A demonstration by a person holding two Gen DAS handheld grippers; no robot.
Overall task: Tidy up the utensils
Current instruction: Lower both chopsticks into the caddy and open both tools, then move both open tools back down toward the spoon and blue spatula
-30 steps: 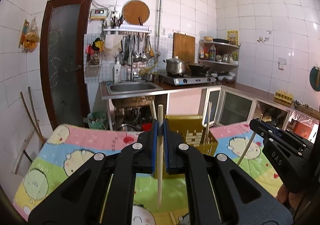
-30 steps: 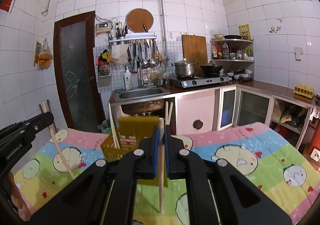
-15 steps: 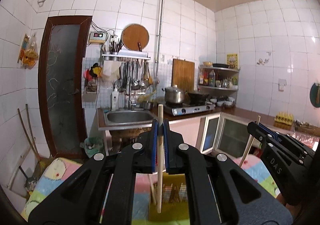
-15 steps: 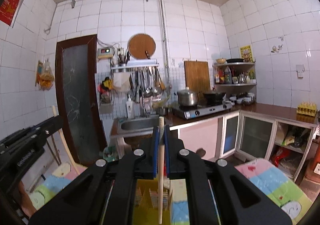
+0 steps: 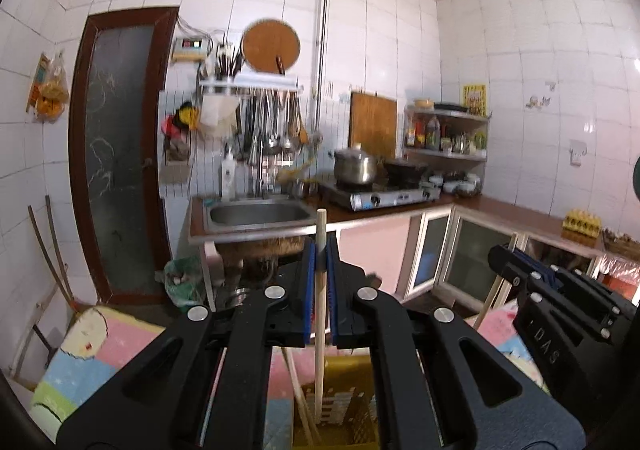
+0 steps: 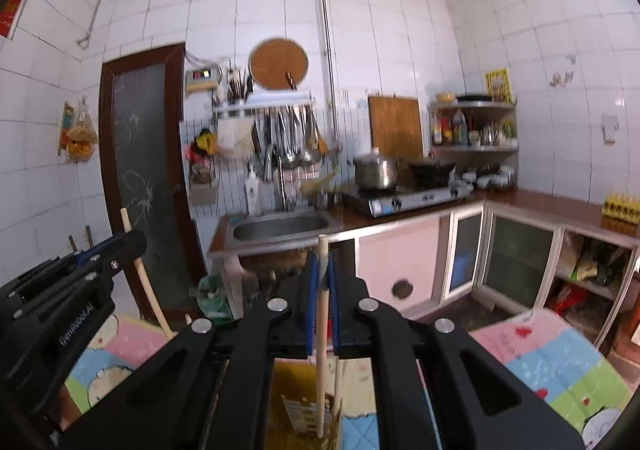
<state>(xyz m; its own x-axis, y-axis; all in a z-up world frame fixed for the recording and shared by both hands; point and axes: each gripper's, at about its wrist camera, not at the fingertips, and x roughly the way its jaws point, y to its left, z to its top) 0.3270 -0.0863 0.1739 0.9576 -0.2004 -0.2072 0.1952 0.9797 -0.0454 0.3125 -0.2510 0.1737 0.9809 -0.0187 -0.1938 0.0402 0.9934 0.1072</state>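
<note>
My left gripper [image 5: 319,250] is shut on a pale wooden chopstick [image 5: 319,330] held upright, its lower end hanging over a yellow slotted utensil basket [image 5: 340,402] below. Another chopstick [image 5: 298,390] leans inside that basket. My right gripper [image 6: 322,266] is likewise shut on an upright wooden chopstick [image 6: 322,350], above the same yellow basket [image 6: 296,406]. Each gripper shows in the other's view: the right one [image 5: 520,262] with its stick at the right edge, the left one [image 6: 120,242] with its stick at the left edge.
The basket stands on a table with a pastel cartoon cloth [image 6: 552,354]. Beyond it are a steel sink [image 5: 260,213], a gas stove with a pot [image 5: 356,167], hanging ladles [image 6: 292,137], low glass-door cabinets [image 6: 516,262] and a dark door [image 5: 116,153].
Both grippers have come forward over the table and risen a little. The basket has slid from ahead of the fingers to beneath them, and the cloth fills less of both views.
</note>
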